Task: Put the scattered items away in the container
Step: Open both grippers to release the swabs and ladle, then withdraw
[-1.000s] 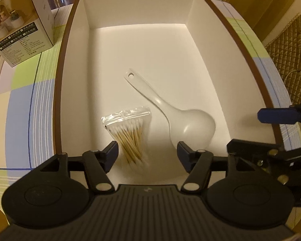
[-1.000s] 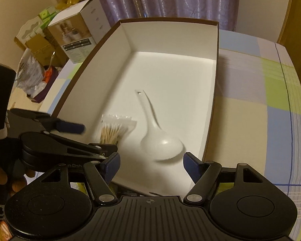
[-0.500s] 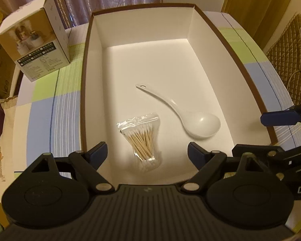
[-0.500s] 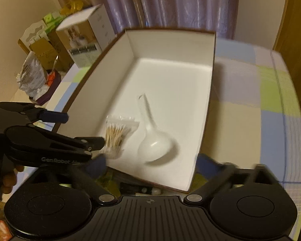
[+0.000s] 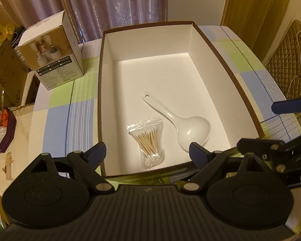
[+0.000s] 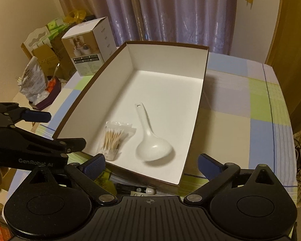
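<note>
Left gripper (image 5: 147, 153) opening wider, nothing between its fingers; right gripper (image 6: 151, 165) spread wide and empty. Clear bag of cotton swabs (image 5: 148, 140) lies beside the white plastic spoon (image 5: 187, 127) inside the brown-rimmed white cardboard box (image 5: 102, 92).

the far half of the open box (image 5: 220, 64) is bare white floor, free to enter from above between its tall walls. near the front wall a bag of cotton swabs (image 5: 148, 140) and a white spoon (image 5: 188, 128) lie just beside each other. a carton (image 5: 56, 50) stands on the bench (image 6: 240, 108) left of the box, while the bench to its right is clear.
</note>
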### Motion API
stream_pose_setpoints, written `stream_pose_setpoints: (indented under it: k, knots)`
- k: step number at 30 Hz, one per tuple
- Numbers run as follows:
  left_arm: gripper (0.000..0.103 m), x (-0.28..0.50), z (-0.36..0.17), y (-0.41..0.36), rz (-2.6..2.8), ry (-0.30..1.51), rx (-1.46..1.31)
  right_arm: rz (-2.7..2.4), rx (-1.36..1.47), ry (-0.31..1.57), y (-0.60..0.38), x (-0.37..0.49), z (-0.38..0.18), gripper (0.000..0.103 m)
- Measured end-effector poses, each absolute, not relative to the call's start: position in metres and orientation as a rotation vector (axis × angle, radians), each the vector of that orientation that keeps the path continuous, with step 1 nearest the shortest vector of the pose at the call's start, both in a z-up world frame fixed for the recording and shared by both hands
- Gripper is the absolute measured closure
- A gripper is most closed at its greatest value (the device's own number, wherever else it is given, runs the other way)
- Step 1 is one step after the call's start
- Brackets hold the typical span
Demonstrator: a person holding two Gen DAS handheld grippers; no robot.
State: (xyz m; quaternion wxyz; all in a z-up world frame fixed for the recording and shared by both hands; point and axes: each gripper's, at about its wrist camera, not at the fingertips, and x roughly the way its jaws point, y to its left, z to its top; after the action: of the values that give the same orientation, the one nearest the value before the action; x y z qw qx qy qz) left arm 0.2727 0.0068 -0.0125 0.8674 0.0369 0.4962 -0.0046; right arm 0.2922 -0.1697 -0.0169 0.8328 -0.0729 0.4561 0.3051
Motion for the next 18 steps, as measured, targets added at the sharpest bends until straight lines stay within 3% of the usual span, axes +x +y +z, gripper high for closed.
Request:
stream_pose_setpoints:
  k: [18]
  knots:
    - [0.006, 0.232, 0.009, 0.0, 0.044, 0.961, 0.109, 0.639, -0.17, 0.852, -0.187, 0.264, 0.004, 0.0]
